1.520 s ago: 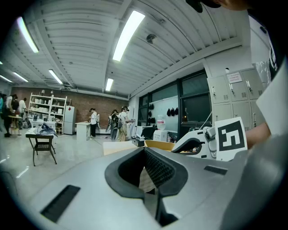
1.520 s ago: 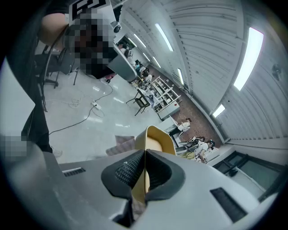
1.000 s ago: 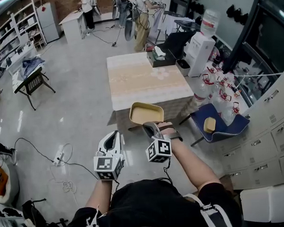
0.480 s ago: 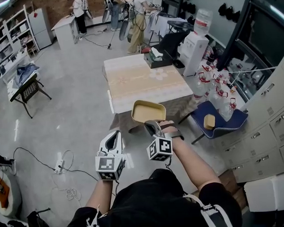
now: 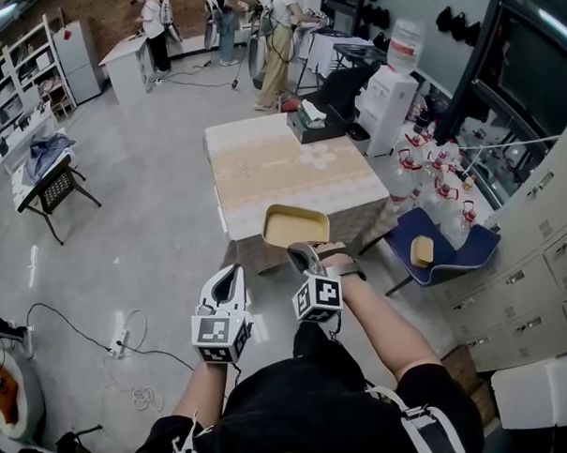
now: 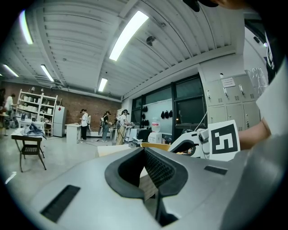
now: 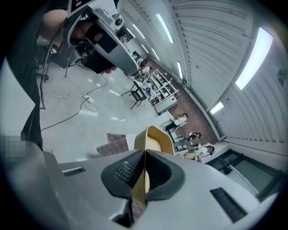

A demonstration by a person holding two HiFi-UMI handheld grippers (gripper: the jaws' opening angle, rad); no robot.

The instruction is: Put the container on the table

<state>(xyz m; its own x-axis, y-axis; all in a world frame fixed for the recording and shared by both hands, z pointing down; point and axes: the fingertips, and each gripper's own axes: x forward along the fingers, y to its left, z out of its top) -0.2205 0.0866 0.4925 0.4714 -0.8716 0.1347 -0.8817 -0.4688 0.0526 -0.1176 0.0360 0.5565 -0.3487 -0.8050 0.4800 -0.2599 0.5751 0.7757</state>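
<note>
A shallow yellow container hangs in the air just short of the near edge of the beige table. My right gripper is shut on its near rim. In the right gripper view the pads pinch the yellow wall, and the container stands up ahead of them. My left gripper is held beside it on the left, shut and with nothing in it. In the left gripper view the jaws meet at the tip, and the container's rim and the right gripper show just beyond.
A dark box sits at the table's far right corner. A water dispenser and a blue chair with a yellow item stand to the right, by grey lockers. A cable and power strip lie on the floor at left. People stand far back.
Both grippers and the held container have moved forward toward the table, which now lies closer. The grip on the container is unchanged.
</note>
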